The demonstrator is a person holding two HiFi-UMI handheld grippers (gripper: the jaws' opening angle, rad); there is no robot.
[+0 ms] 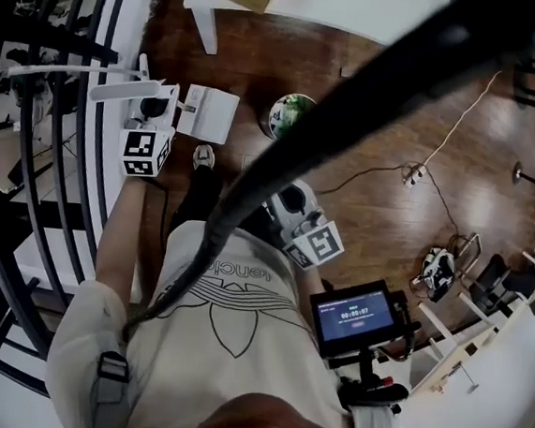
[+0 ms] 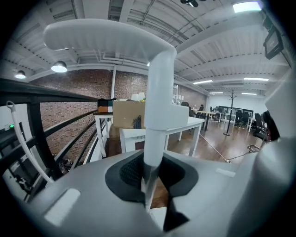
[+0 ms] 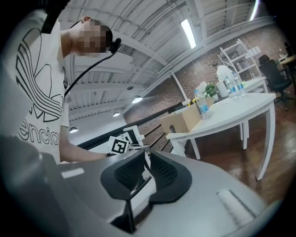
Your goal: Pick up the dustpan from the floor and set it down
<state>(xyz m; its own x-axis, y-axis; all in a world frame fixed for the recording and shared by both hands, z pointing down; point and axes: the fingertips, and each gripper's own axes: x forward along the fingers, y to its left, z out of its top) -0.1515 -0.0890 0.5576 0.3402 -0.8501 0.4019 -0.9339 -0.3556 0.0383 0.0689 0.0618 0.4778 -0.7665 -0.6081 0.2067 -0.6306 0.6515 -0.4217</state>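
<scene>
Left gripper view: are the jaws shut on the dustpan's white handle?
Yes, the dustpan handle stands pinched between the left gripper's jaws.

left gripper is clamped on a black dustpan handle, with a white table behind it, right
Not quite. The dustpan handle is white, not black. The left gripper view shows it. The rest holds: the left gripper is clamped on it, with the white table behind.

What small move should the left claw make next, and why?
Probably lower the dustpan straight down until it rests on the floor. The left claw is shut on its white handle, and whether the pan touches the wood cannot be told, so releasing now seems early.
</scene>
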